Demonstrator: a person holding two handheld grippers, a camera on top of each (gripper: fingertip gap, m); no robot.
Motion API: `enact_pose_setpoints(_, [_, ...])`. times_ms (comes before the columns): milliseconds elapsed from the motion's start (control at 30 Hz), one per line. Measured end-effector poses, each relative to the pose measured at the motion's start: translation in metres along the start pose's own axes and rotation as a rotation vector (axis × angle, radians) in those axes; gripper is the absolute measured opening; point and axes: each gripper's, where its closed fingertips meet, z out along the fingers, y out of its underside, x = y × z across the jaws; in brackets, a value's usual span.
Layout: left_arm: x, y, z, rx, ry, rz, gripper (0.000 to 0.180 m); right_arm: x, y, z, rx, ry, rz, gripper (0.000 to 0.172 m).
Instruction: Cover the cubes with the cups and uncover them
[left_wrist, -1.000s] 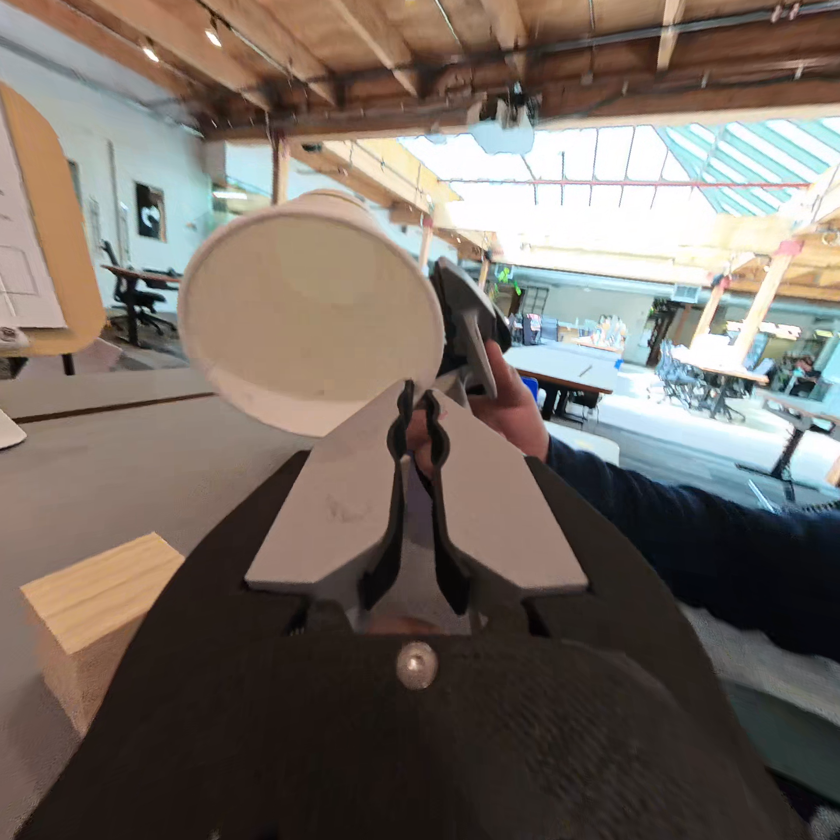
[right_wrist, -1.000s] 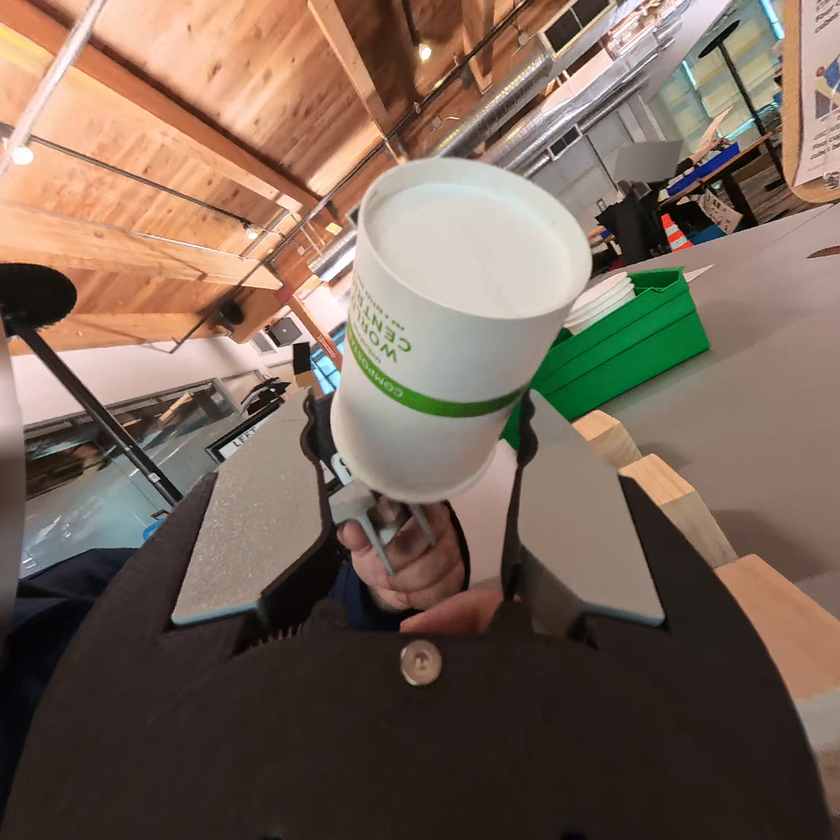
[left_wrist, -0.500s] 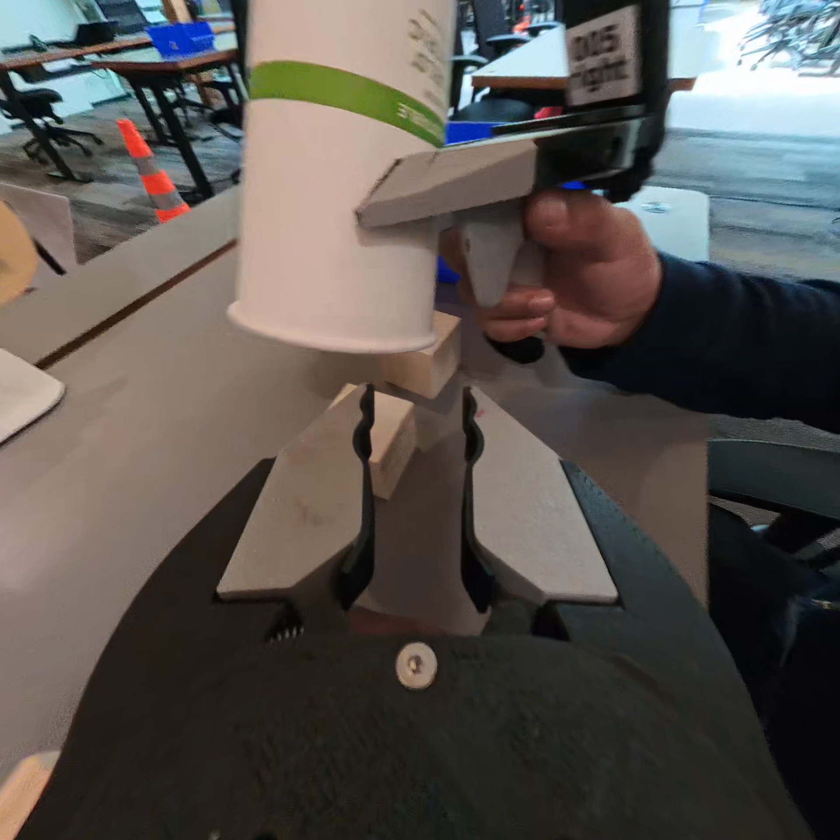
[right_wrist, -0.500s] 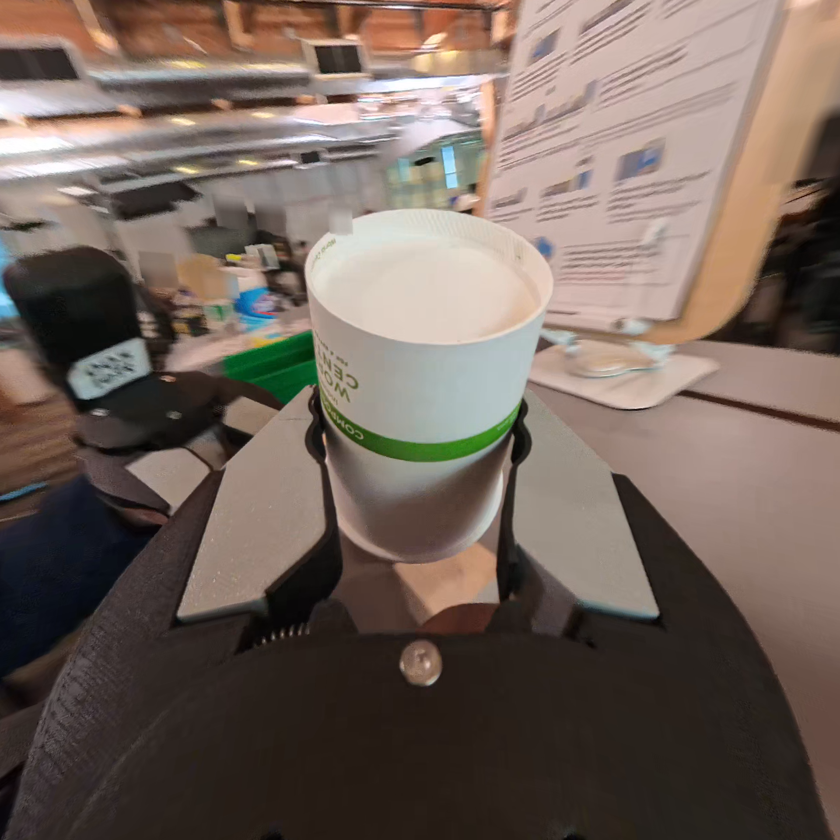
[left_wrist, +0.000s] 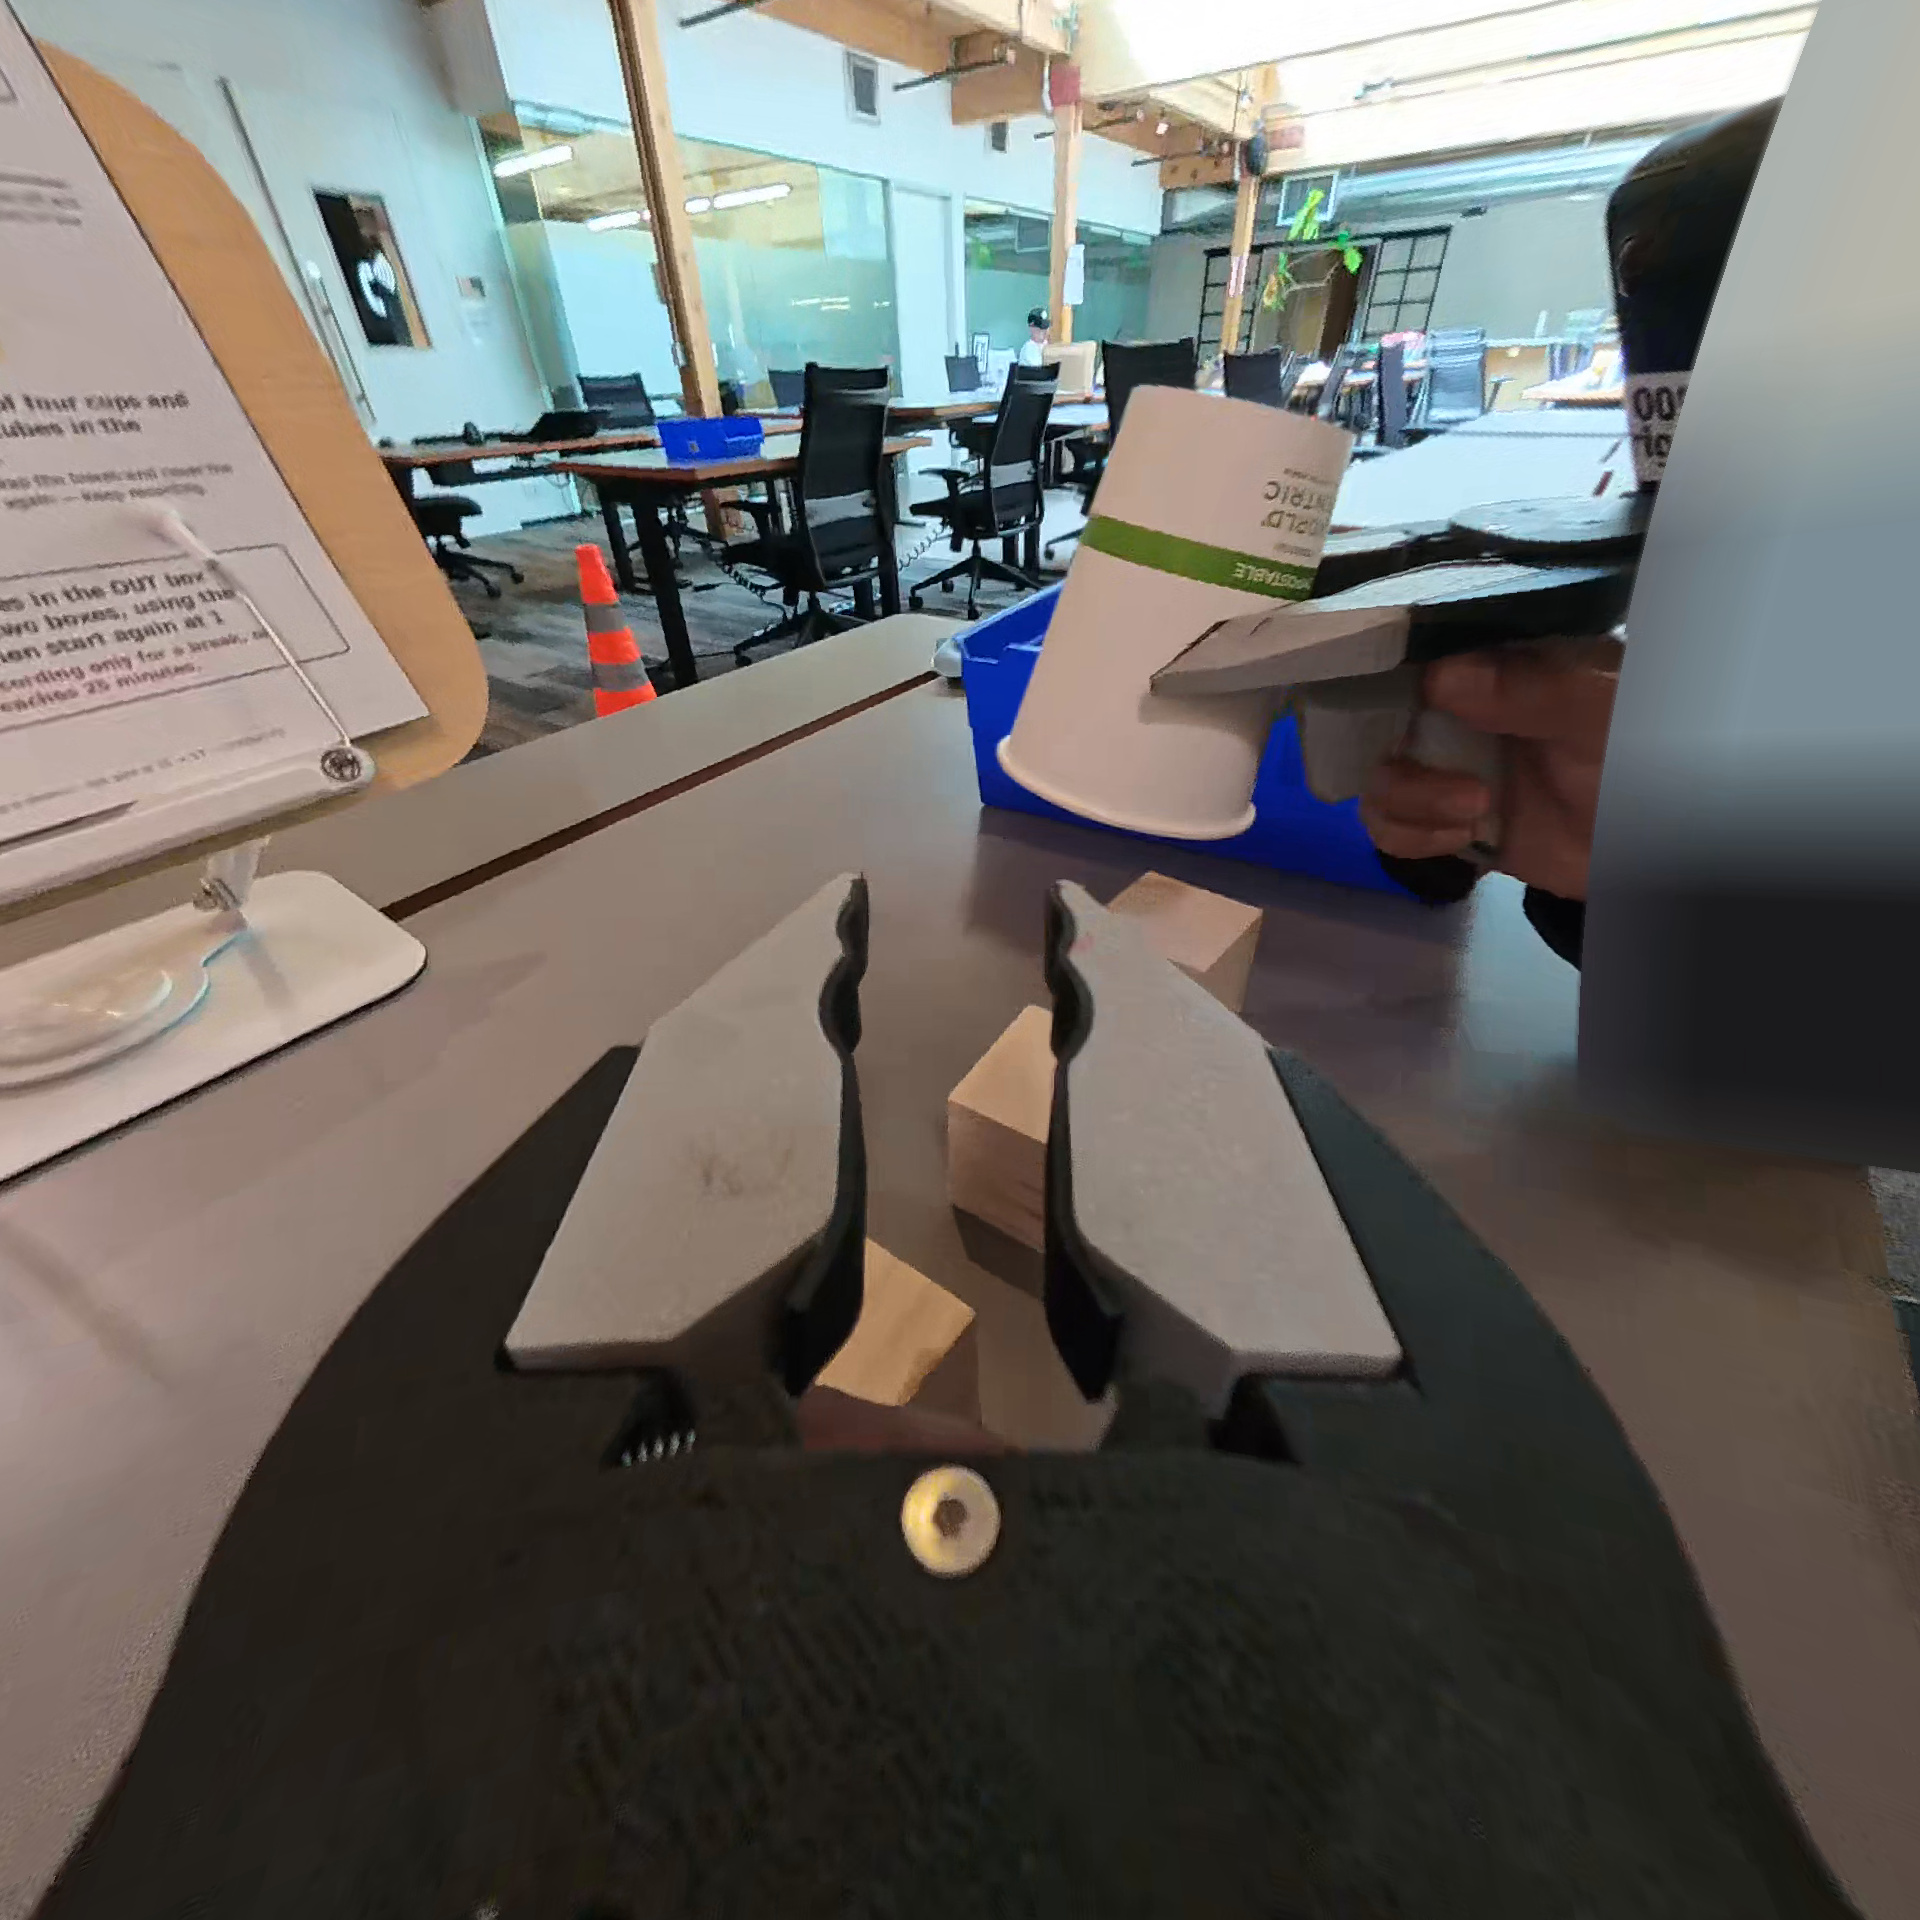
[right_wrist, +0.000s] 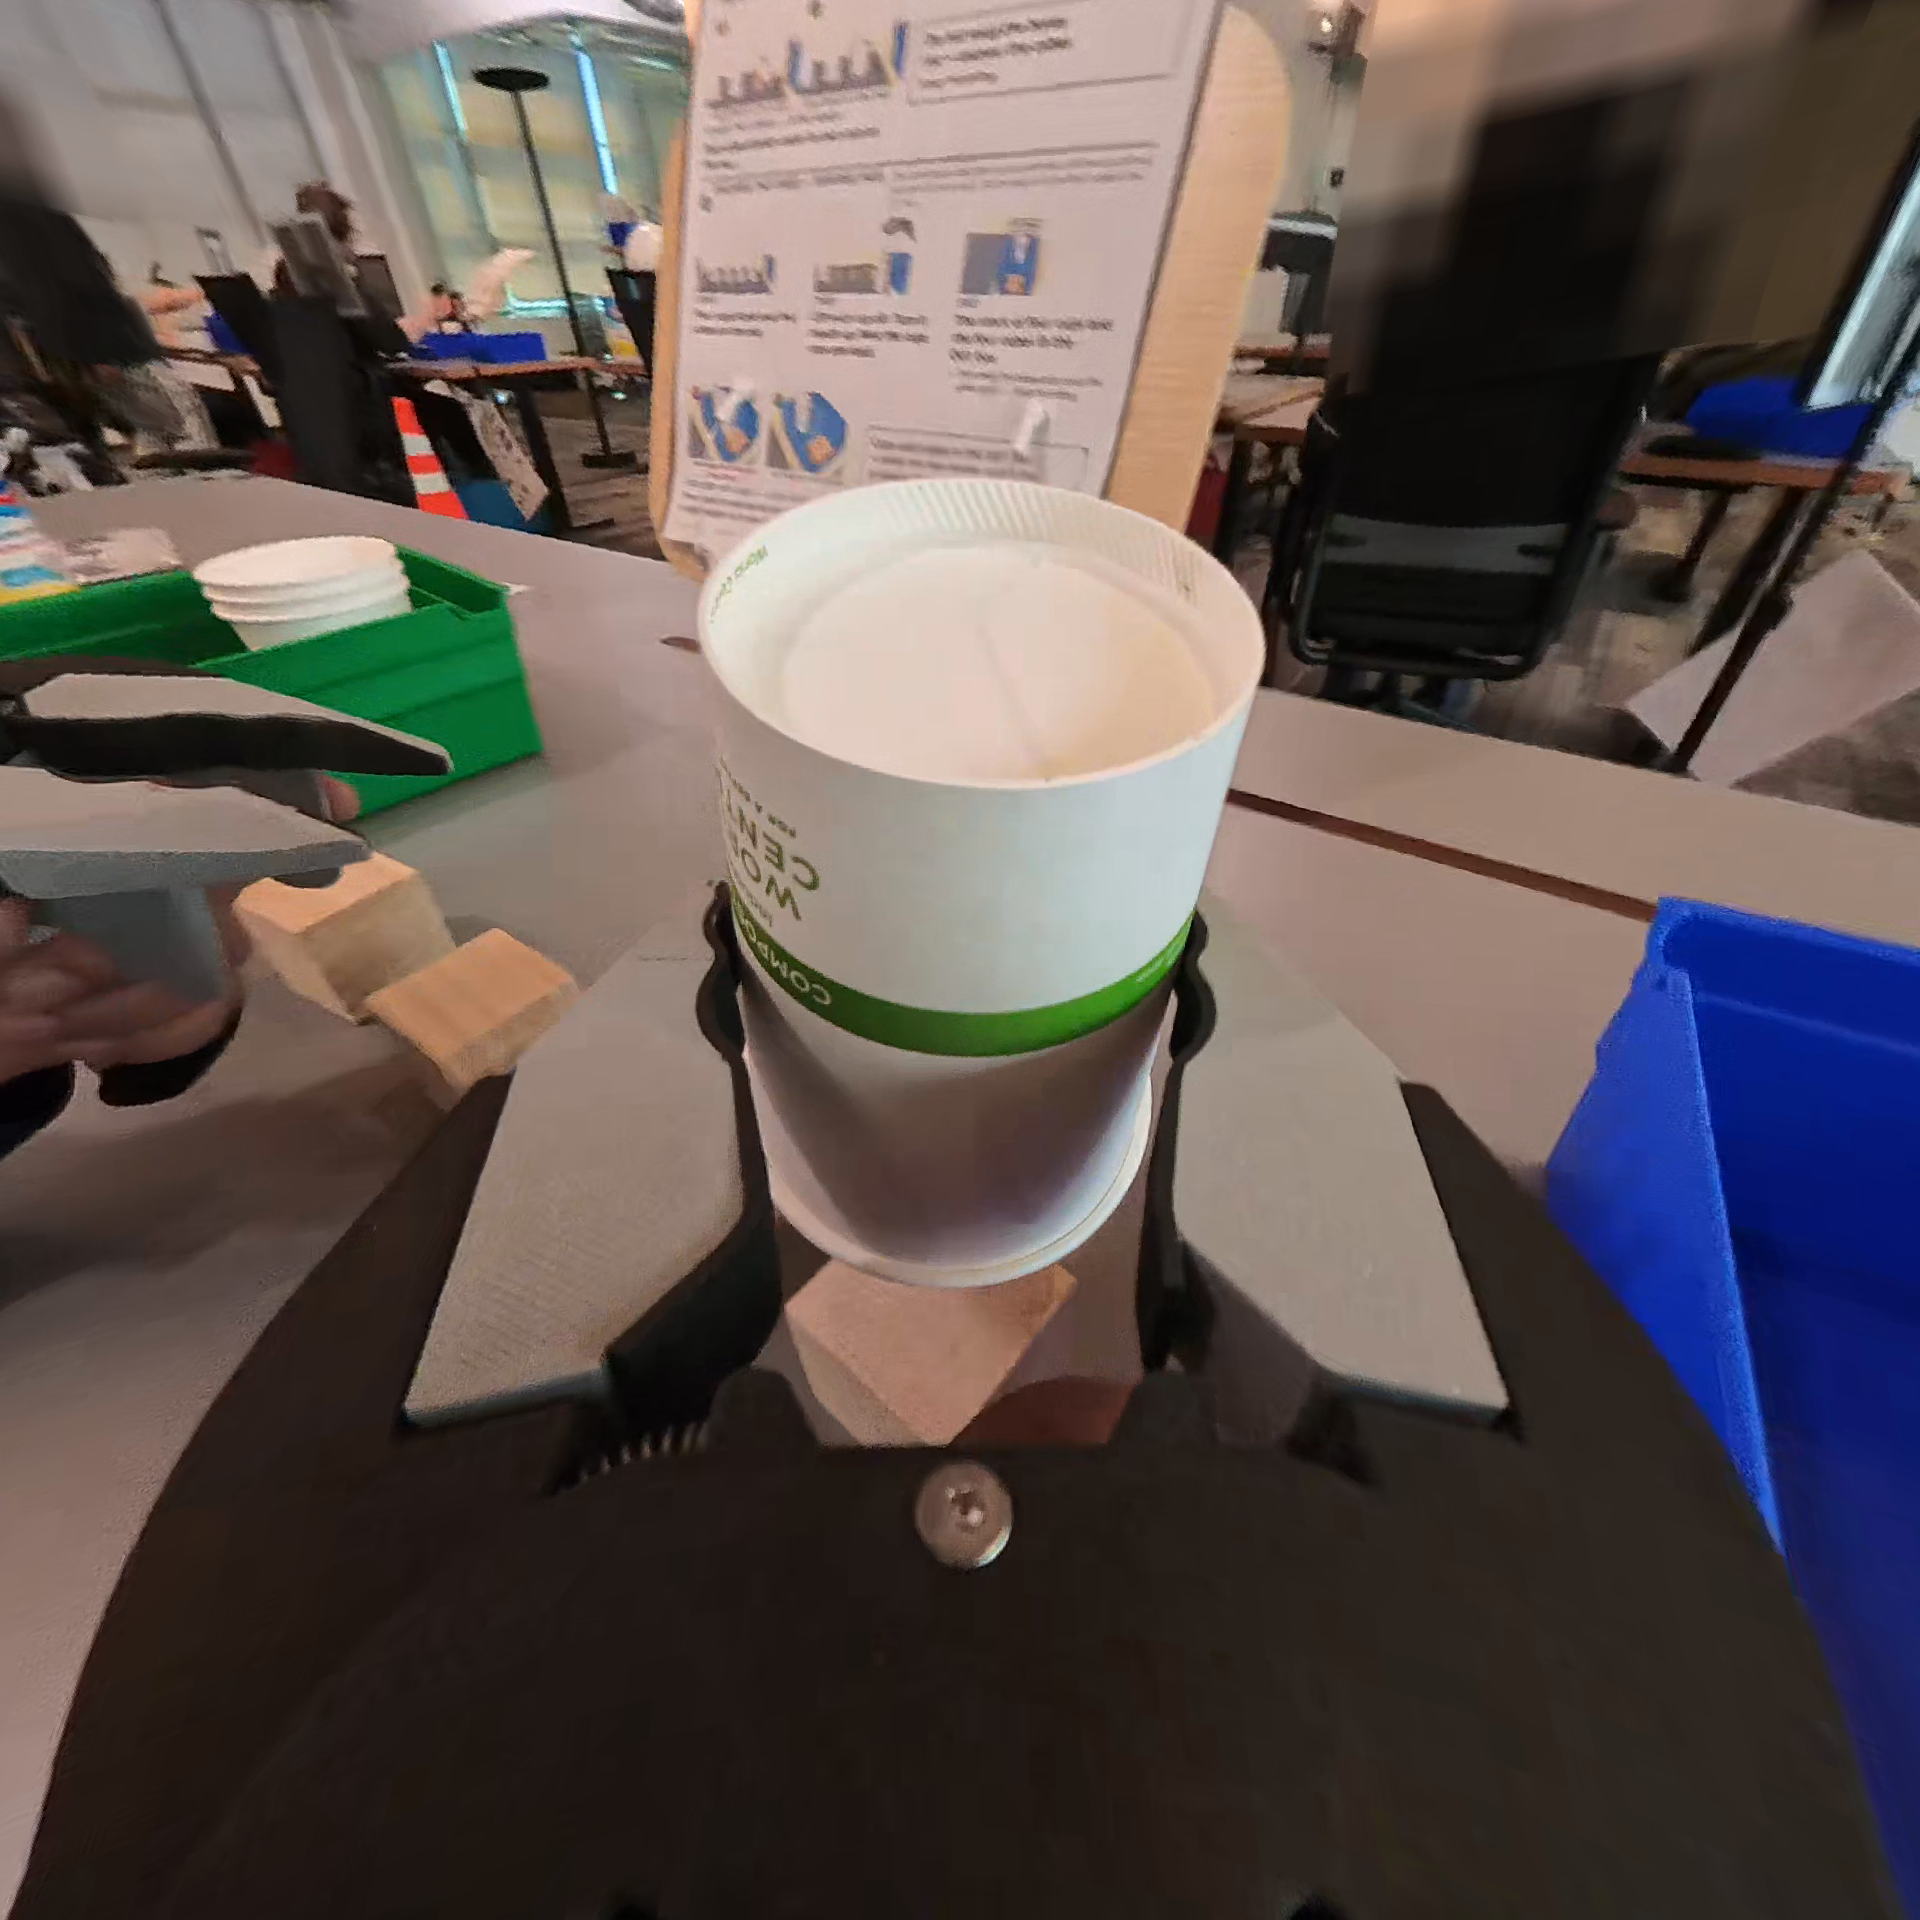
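Note:
My right gripper is shut on a white paper cup with a green band, held mouth-down. The cup's rim hangs just above a wooden cube on the grey table. In the left wrist view the cup is tilted and clear of the table, with that cube below it. My left gripper is open and empty, low over two more cubes. It also shows at the left of the right wrist view, above those cubes.
A green bin with stacked white cups stands at the back left. A blue bin stands close on the right, behind the cup in the left wrist view. A sign on a stand is at the far edge.
My left gripper, shut at the cup's rim a second ago, has opened and drawn away. My right gripper closed on the cup, turned it mouth-down and brought it over a cube.

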Motion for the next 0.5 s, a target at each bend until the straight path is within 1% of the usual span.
enact_pose_setpoints(100, [-0.002, 0.013, 0.003, -0.052, 0.019, -0.024, 0.035, 0.002, 0.021, 0.002, -0.075, -0.002, 0.035, 0.082])
enact_pose_setpoints(200, [-0.003, 0.02, 0.004, -0.066, 0.033, -0.042, 0.035, 0.006, 0.035, 0.003, -0.098, 0.049, -0.02, 0.082])
enact_pose_setpoints(300, [-0.005, 0.023, 0.004, -0.075, 0.037, -0.053, 0.035, 0.003, 0.051, 0.003, -0.141, 0.052, -0.038, 0.082])
enact_pose_setpoints(400, [-0.006, 0.021, 0.003, -0.069, 0.034, -0.06, 0.035, 0.001, 0.07, 0.003, -0.205, 0.043, -0.042, 0.082])
enact_pose_setpoints(500, [-0.007, 0.017, 0.001, -0.052, 0.019, -0.038, 0.035, -0.002, 0.076, -0.001, -0.218, 0.015, -0.03, 0.082])
